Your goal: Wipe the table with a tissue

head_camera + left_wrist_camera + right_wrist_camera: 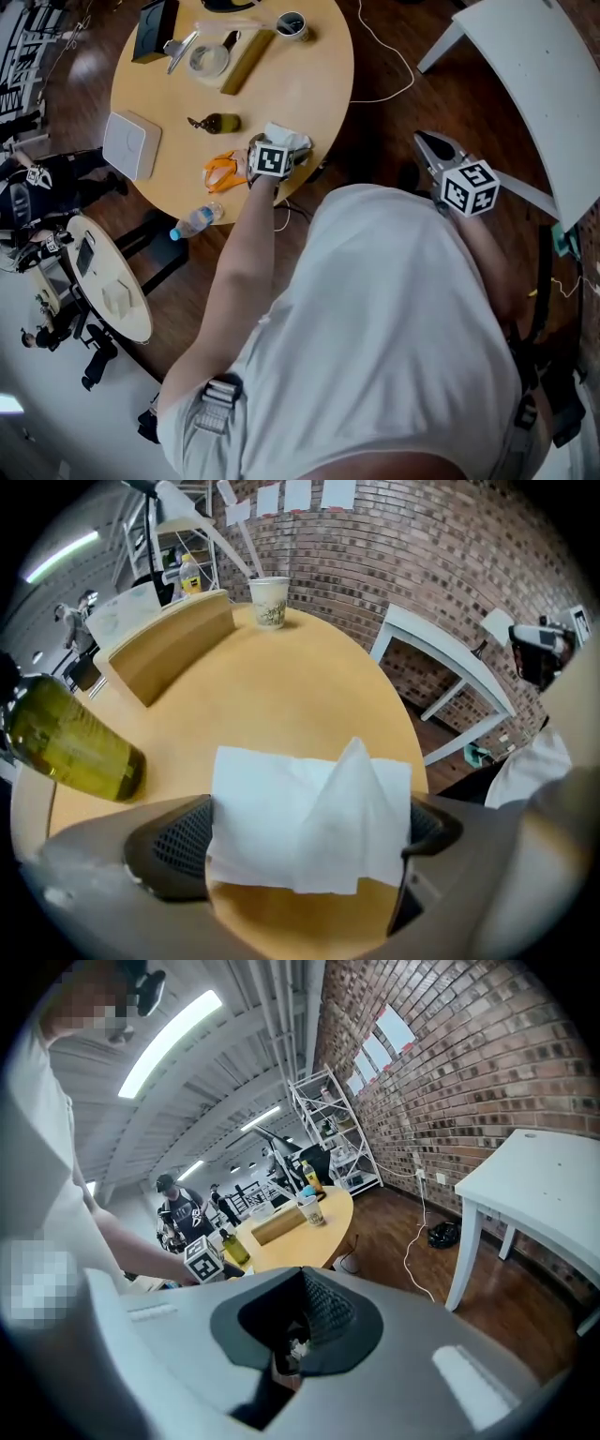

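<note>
Here, a white tissue (300, 813) is clamped in the left gripper's (305, 844) fingers (173, 841) at the desk (281, 682) (the right gripper's (292, 1340) fingers are clenched, empty).

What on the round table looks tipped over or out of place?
The olive-green bottle lies on its side on the table, left of the tissue in the left gripper. A clear plastic bottle lies flat at the table's near edge, blue cap past the rim; it may be off the table.

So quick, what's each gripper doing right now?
Left gripper: shut on the tissue.
Right gripper: shut, nothing seen in it.
</note>
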The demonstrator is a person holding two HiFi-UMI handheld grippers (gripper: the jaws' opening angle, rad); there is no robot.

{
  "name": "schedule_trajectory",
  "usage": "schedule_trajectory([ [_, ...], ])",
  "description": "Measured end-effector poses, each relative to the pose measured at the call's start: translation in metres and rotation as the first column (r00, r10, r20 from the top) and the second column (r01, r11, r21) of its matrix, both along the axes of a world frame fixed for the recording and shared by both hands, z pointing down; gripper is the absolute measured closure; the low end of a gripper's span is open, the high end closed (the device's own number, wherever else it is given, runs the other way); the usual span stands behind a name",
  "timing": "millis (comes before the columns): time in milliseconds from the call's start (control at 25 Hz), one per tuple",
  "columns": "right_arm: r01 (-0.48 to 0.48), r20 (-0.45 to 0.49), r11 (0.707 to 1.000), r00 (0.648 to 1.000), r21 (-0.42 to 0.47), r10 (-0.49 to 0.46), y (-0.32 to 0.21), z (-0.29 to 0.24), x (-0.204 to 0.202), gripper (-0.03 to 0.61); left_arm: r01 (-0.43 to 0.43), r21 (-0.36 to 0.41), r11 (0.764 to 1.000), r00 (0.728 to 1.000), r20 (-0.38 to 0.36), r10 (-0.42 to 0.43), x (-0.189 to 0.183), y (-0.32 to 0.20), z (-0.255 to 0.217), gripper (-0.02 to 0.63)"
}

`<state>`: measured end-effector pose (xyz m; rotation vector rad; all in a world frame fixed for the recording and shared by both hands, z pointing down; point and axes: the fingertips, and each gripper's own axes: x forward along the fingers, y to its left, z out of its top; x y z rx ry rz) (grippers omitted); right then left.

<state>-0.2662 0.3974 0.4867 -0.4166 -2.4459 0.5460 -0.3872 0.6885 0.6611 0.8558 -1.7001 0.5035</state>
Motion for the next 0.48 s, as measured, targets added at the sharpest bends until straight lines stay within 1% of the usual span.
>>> schedule_trajectory([
  [80, -0.015, -0.007, 1.000, 1.000, -0.004, 0.015, -0.003, 0.001, 0.002, 0.572, -0.009, 0.025, 1.000, 1.000, -0.001, 0.009, 0.001, -0.002, -0.001, 0.002],
  [120, -0.023, -0.010, 1.000, 1.000, -0.005, 0.023, -0.005, 0.002, 0.002, 0.572, -0.022, 0.028, 0.999, 1.000, 0.004, 0.021, 0.001, -0.002, -0.003, 0.026],
  [240, -0.037, -0.015, 0.999, 0.999, -0.004, 0.036, -0.007, 0.003, 0.003, 0.572, -0.062, 0.053, 0.997, 0.998, 0.018, 0.061, 0.007, -0.007, -0.011, 0.166],
  [320, -0.033, -0.017, 0.999, 0.999, -0.004, 0.032, -0.005, 0.005, 0.002, 0.572, -0.088, 0.077, 0.993, 0.996, 0.033, 0.086, 0.012, -0.013, -0.017, 0.274],
  [360, -0.029, -0.019, 1.000, 0.999, -0.005, 0.029, -0.004, 0.006, 0.001, 0.572, -0.101, 0.092, 0.991, 0.994, 0.039, 0.098, 0.014, -0.016, -0.020, 0.315],
  [400, -0.027, -0.021, 1.000, 0.999, -0.009, 0.027, -0.003, 0.006, 0.000, 0.572, -0.115, 0.105, 0.988, 0.993, 0.044, 0.110, 0.017, -0.020, -0.021, 0.345],
  [480, -0.029, -0.027, 0.999, 0.999, -0.019, 0.028, -0.001, 0.007, -0.001, 0.572, -0.141, 0.118, 0.983, 0.989, 0.055, 0.135, 0.023, -0.025, -0.021, 0.366],
])
